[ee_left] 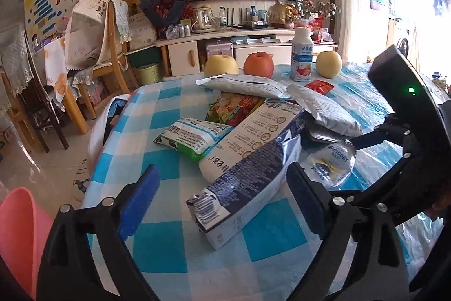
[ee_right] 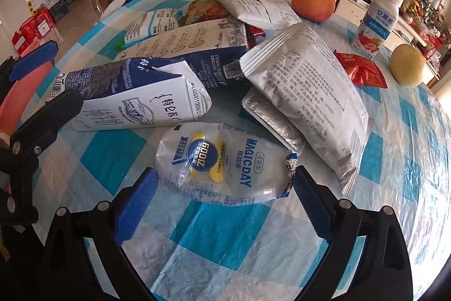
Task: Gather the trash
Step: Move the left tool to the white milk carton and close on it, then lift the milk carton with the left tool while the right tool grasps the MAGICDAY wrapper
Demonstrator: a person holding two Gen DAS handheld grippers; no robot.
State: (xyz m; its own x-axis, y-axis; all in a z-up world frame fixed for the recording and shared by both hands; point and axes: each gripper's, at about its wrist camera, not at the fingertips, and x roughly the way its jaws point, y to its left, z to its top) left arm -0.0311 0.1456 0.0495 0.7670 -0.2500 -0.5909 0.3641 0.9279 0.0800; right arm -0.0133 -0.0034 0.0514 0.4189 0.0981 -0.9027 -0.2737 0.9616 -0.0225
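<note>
A pile of trash lies on the blue-checked tablecloth (ee_left: 169, 239): a crushed blue-and-white milk carton (ee_left: 242, 182) (ee_right: 132, 98), a flattened clear MAGICDAY cup (ee_right: 225, 162) (ee_left: 332, 162), silver foil pouches (ee_right: 304, 83) (ee_left: 248, 85), a green-white wrapper (ee_left: 194, 138) and a red wrapper (ee_right: 360, 69). My left gripper (ee_left: 222, 196) is open, its jaws on either side of the carton's near end. My right gripper (ee_right: 225, 196) is open, its jaws on either side of the MAGICDAY cup.
Two yellow apples (ee_left: 221, 65) (ee_left: 328, 64), a red apple (ee_left: 258, 64) and an upright yogurt bottle (ee_left: 302, 55) stand at the table's far side. A pink bin (ee_left: 19, 233) sits left of the table. Chairs (ee_left: 95, 47) and a TV cabinet (ee_left: 225, 44) stand beyond.
</note>
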